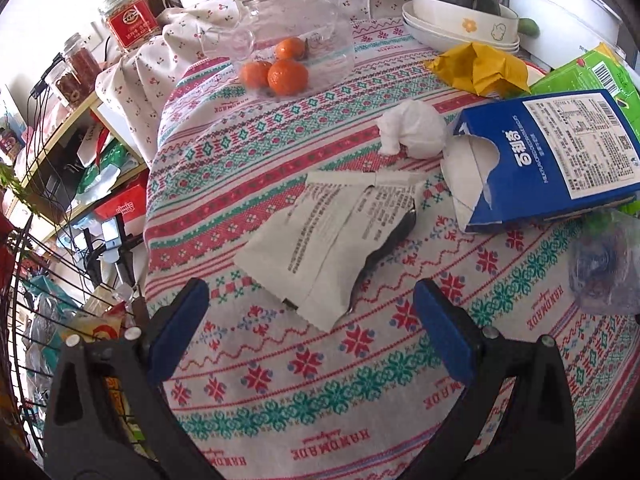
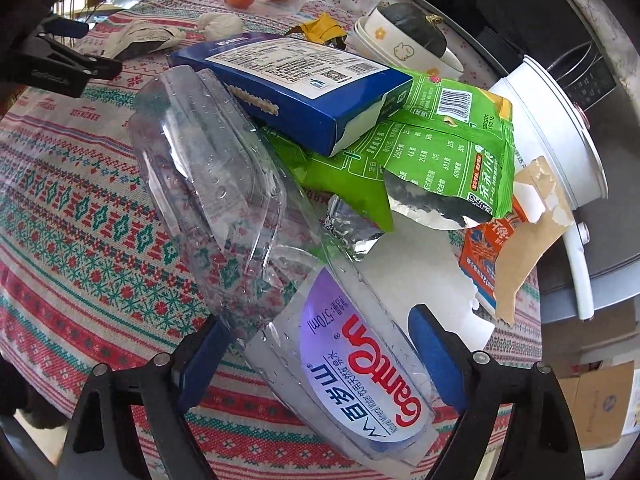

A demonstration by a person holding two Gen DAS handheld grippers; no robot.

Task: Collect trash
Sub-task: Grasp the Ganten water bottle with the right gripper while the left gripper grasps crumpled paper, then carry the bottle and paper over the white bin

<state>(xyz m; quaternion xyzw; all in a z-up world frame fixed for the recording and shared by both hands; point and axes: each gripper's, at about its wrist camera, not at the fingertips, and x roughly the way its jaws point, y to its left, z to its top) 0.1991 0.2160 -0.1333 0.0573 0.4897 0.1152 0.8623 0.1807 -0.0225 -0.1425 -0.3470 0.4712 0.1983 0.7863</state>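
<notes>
Two tongs work a desk (image 1: 360, 380) strewn with trash. The left tongs (image 1: 312, 300) hang spread above the patterned cloth, just short of a torn white wrapper (image 1: 320, 240); beyond it lie a crumpled tissue (image 1: 412, 130), a blue box (image 1: 552, 160) and a yellow wrapper (image 1: 480, 68). The right tongs (image 2: 316, 344) straddle a crushed clear bottle (image 2: 280, 260), fingers on either side; whether they grip it cannot be told. The bottle leans against the blue box and a green packet (image 2: 440, 152).
</notes>
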